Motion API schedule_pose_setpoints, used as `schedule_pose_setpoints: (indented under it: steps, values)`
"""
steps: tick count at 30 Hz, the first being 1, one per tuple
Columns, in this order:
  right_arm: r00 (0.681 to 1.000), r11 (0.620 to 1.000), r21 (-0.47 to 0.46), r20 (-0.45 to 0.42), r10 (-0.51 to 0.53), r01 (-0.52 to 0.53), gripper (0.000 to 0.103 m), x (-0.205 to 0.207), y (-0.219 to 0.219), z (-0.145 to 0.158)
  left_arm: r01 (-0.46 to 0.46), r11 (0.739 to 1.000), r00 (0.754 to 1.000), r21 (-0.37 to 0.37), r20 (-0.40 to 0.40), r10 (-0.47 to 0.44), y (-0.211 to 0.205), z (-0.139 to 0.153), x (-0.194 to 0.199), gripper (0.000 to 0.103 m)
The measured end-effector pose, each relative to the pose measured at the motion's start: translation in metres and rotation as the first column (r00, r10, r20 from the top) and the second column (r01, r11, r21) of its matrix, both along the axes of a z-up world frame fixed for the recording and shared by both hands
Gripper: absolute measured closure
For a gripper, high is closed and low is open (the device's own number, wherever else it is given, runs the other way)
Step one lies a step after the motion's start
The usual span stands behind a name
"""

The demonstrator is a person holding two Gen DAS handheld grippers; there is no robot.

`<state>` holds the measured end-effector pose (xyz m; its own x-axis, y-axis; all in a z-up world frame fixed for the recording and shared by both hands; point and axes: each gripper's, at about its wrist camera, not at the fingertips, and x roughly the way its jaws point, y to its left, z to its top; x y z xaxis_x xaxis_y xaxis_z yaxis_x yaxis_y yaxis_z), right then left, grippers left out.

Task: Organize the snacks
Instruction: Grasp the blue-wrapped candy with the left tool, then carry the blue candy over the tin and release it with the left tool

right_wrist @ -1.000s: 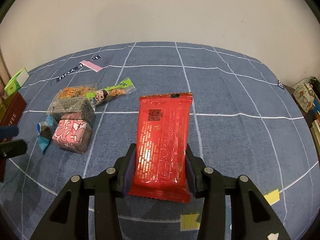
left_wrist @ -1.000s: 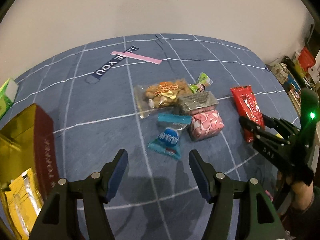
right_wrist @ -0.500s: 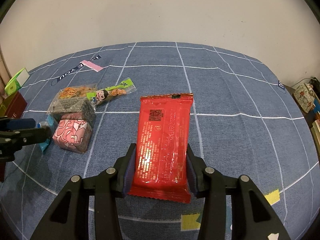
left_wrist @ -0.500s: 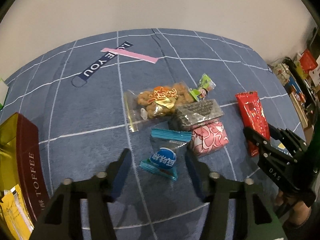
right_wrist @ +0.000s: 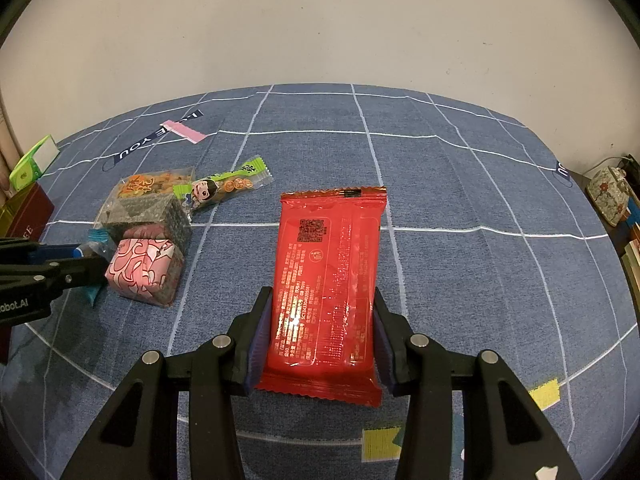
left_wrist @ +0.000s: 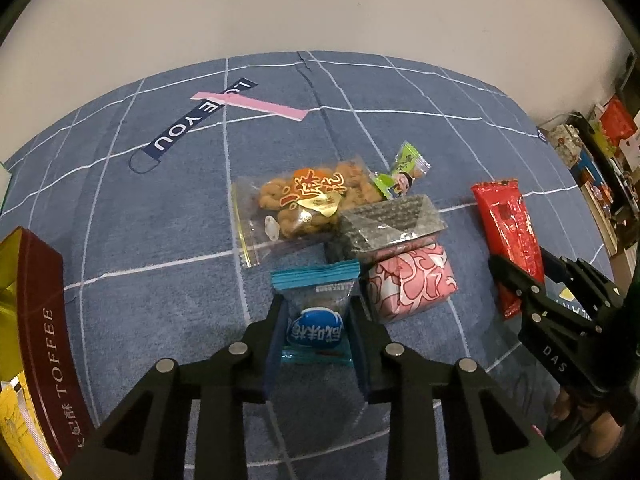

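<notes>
left hand-held gripper point(left_wrist: 316, 334) just closed, grasping blue packet point(left_wrist: 315, 316) | right hand-held gripper point(right_wrist: 322, 344) clamps red packet point(right_wrist: 326, 292)

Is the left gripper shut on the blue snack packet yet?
Shut on it: the left gripper, whose jaws have just been closing, presses both pads against the blue packet lying on the cloth.

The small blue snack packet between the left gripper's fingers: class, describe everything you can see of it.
The small blue snack packet is a clear plastic pillow pack with teal crimped ends and a blue oval label in white script; something brownish shows inside. It lies flat on the blue grid cloth, beside the pink patterned packet. The left gripper, whose jaws have just been closing, presses on both its sides.
</notes>
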<state>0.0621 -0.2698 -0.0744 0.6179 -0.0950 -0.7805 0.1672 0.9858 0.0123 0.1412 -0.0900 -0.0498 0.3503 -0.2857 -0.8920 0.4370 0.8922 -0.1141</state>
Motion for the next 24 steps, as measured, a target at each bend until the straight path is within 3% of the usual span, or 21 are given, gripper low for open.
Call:
schedule_pose_setpoints:
  steps: [16,24]
  values:
    - [1.0,1.0,-0.001,0.0,0.0,0.0,0.061,0.0,0.0,0.0,-0.065,0.998,0.998,-0.002,0.018,0.065,0.017,0.024,-0.025,0.074]
    - [1.0,1.0,-0.002,0.001,-0.001,0.001,0.061,0.0,0.001,0.0,-0.136,0.991,0.989,0.003,0.051,0.135,0.054,0.058,-0.031,0.074]
